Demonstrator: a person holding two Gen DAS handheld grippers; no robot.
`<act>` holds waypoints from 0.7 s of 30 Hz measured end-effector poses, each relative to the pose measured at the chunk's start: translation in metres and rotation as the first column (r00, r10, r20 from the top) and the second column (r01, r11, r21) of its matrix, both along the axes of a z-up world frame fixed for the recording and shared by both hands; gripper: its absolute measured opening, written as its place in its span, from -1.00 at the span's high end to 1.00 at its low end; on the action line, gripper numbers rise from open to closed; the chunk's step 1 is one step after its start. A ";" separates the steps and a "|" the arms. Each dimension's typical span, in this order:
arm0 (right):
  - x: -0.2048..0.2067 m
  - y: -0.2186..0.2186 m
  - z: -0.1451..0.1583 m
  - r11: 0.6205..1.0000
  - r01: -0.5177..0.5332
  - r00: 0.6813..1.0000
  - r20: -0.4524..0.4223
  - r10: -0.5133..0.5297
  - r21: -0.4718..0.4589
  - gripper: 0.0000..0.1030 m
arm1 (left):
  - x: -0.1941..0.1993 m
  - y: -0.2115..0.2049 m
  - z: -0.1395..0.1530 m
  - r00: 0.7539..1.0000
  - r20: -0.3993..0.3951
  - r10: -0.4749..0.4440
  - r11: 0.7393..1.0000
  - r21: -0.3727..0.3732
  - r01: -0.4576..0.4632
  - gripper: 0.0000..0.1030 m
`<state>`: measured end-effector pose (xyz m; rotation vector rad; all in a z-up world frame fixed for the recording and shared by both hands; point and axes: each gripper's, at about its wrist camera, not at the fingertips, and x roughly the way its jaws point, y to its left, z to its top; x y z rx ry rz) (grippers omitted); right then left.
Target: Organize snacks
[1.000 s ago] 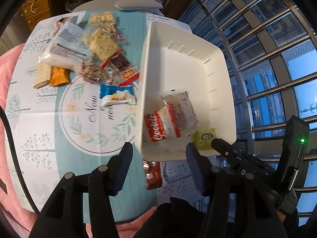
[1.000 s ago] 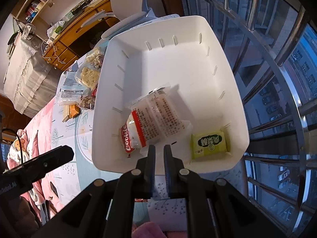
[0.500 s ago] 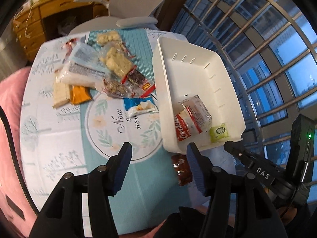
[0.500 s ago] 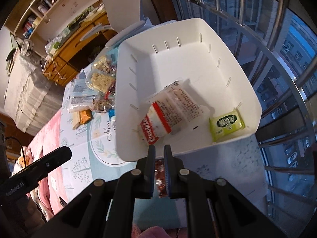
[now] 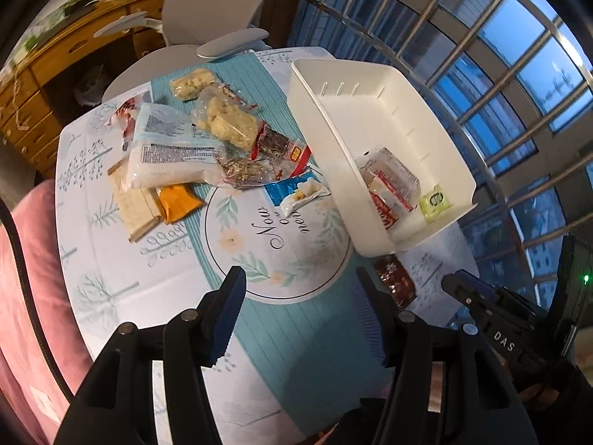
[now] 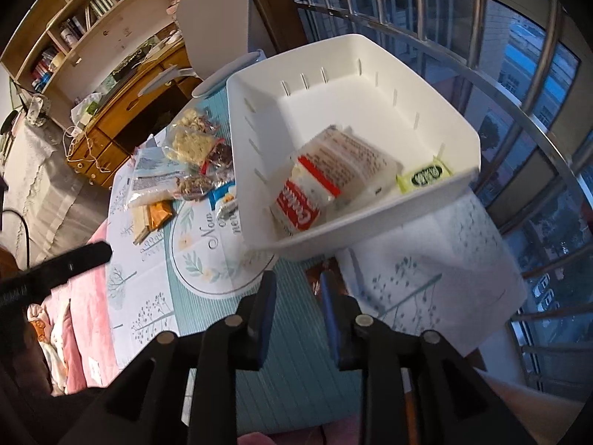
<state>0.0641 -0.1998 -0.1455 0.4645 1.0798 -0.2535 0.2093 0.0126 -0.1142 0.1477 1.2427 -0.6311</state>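
Bin [image 6: 437,100] holds cookie pack [image 6: 318,181] and green packet [image 6: 424,175]; left gripper [image 5: 300,293] gapes empty, right gripper [image 6: 296,298] is opening, empty.

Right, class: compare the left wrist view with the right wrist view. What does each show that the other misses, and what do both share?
Only the left wrist view shows the whole dark red snack packet lying on the tablecloth in front of the bin, and the pink chair cushion.

Only the right wrist view shows the bookshelf and the right gripper, its jaws opening with nothing between them.

Both show the white bin holding the Cookies pack and the green packet, plus the snack pile.
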 end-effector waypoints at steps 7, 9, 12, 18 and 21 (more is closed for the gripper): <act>-0.018 0.016 -0.012 0.996 0.065 0.998 0.006 -0.065 -0.068 0.17 | 0.020 -0.012 -0.008 0.989 0.026 -0.143 0.989 0.048 0.141 -0.19; -0.022 0.019 -0.017 0.995 0.071 0.997 -0.002 -0.072 -0.070 0.15 | 0.026 -0.018 -0.013 0.984 0.022 -0.175 0.983 0.065 0.174 -0.28; -0.027 0.023 -0.026 0.995 0.075 0.997 -0.018 -0.077 -0.071 0.12 | 0.036 -0.031 -0.024 0.972 0.018 -0.233 0.969 0.092 0.231 -0.33; -0.027 0.025 -0.043 0.995 0.043 0.999 -0.004 -0.044 -0.093 -0.08 | 0.052 -0.055 -0.050 0.948 0.029 -0.317 0.937 0.161 0.309 -0.47; -0.024 0.025 -0.051 0.990 0.027 1.000 0.014 -0.026 -0.137 -0.09 | 0.061 -0.065 -0.067 0.940 0.019 -0.340 0.925 0.188 0.331 -0.48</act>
